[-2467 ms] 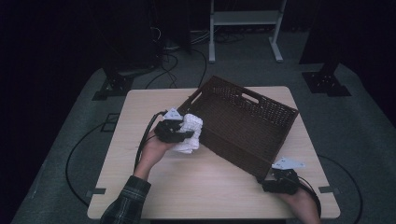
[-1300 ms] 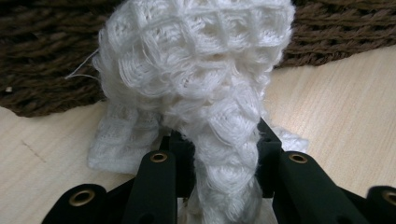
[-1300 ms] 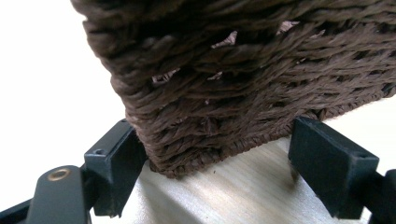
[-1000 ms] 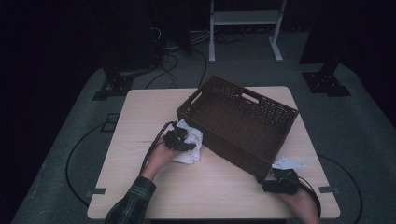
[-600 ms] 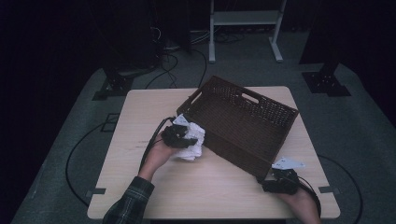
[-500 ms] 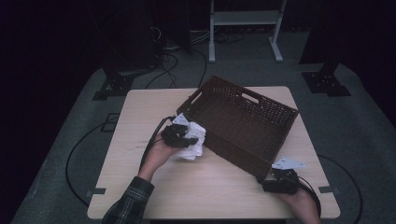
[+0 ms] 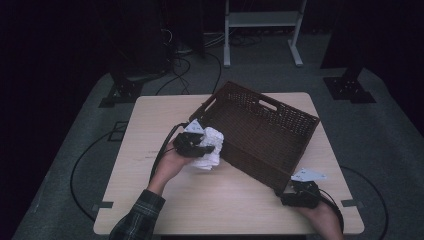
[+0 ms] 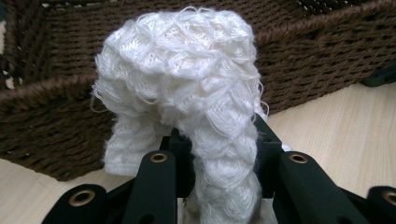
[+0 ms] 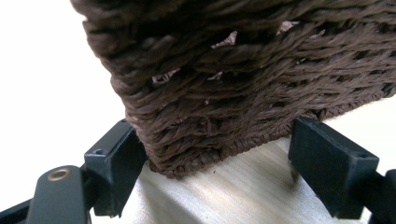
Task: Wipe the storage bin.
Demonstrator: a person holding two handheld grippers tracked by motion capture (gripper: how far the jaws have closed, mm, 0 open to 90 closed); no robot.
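Observation:
A white knitted cloth (image 7: 211, 150) (image 8: 187, 93) hangs bunched from my left gripper (image 7: 199, 146) (image 8: 219, 149), which is shut on it. It sits just outside the near left wall of a dark brown wicker basket (image 7: 250, 159) (image 8: 327, 56) that lies at an angle on the table. My right gripper (image 7: 287, 195) (image 9: 219, 158) is low at the basket's near right corner (image 9: 233, 84). Its jaws stand wide apart with that corner between them; the left jaw touches the weave, the right jaw is clear of it.
The light wooden table (image 7: 150, 125) has bare room at the left and along the front. Cables (image 7: 165, 150) trail off both grippers. Behind the table stand dark stands (image 7: 125, 90) and a white frame (image 7: 260, 20) on the grey floor.
My left gripper dropped with the cloth from beside the basket rim toward the table, then edged slightly right and up against the basket wall. The right gripper stayed at the corner.

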